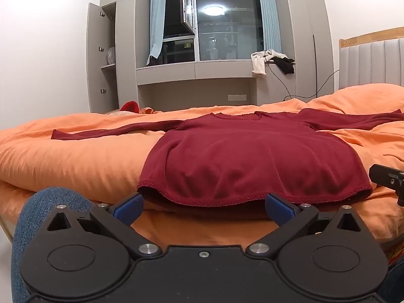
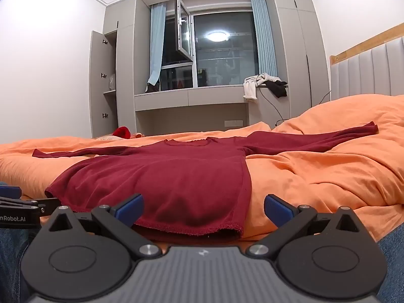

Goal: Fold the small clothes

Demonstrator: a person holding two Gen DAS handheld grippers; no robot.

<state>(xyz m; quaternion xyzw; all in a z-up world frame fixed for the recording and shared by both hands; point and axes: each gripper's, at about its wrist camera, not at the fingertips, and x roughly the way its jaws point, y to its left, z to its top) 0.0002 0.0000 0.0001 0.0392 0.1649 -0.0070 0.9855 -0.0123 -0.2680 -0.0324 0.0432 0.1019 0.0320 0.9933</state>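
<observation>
Maroon long-sleeved top is the garment to fold, and it lies flat and fully spread on the orange bedding, hem toward the cameras and neckline toward the window. Left tongs hang just short of the hem with their blue pads wide apart and nothing between them; they line up with the middle of the hem. Right tongs are likewise spread wide and empty, sitting low in front of the hem's right corner, where the side seam meets the lower edge. Neither pair touches the cloth as far as the views show. In the right wrist view the top shows both sleeves stretched straight out to the sides, the right one running up onto a raised fold of the bedding.

Judging from this, no fold has been made: the body is unfolded, both sleeves are out, the hem is not lifted. What seems done is only the laying out. All the folding is left, probably bringing the sleeves in and doubling the body.

Further out, a grey window bench carries a white and a black garment, and a padded headboard stands at the right.
</observation>
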